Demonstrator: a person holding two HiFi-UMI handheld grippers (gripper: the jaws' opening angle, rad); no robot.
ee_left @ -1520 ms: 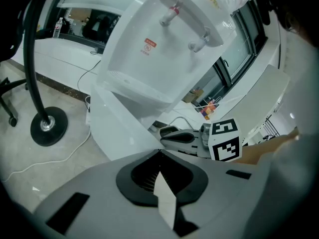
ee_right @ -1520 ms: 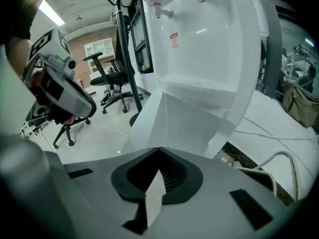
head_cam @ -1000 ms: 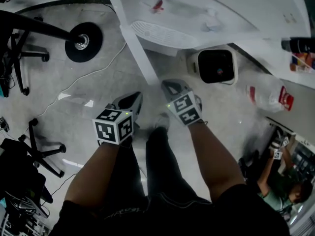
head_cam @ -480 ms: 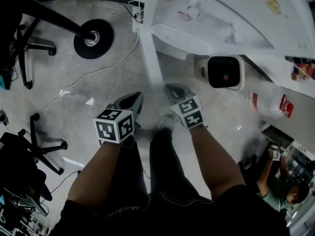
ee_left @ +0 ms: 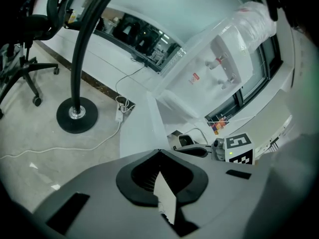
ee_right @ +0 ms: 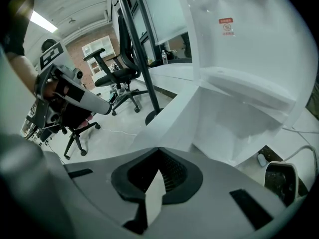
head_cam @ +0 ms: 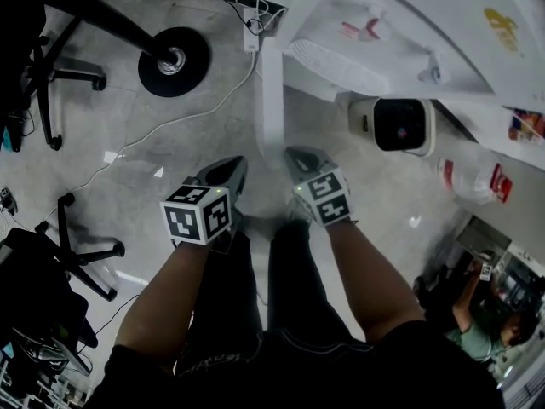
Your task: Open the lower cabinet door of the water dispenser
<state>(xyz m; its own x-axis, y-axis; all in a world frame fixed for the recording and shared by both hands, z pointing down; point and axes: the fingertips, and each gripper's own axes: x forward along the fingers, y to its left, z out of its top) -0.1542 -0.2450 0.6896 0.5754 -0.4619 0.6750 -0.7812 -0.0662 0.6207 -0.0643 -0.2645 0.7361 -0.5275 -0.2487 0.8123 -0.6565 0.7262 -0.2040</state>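
Grey polished floor fills the head view, with office chairs [head_cam: 81, 250] at the far left and the round black base of a stand [head_cam: 174, 58] beyond them, a power strip [head_cam: 253, 17] and its white cable lying just past it. Nearer the middle the left gripper [head_cam: 232, 169] hangs over the floor with its jaws pressed together and nothing between them. Just to its right the right gripper [head_cam: 300, 156] is the same, closed and empty. Both point ahead and down toward the white water dispenser [head_cam: 400, 15], which stands at the upper right with its drip tray [head_cam: 341, 68] jutting toward the person. The lower cabinet door [ee_right: 229, 128] sits under that tray, looks closed, and is well apart from both grippers, so this reads as the approach, with no contact made. No handle or edge gap can be made out. The next move likely calls for getting lower and nearer, opening one gripper, and finding the door's free edge or pull. A small white appliance with a dark face [head_cam: 398, 126] and a plastic bag [head_cam: 473, 177] on the floor to the right may crowd the door's swing.
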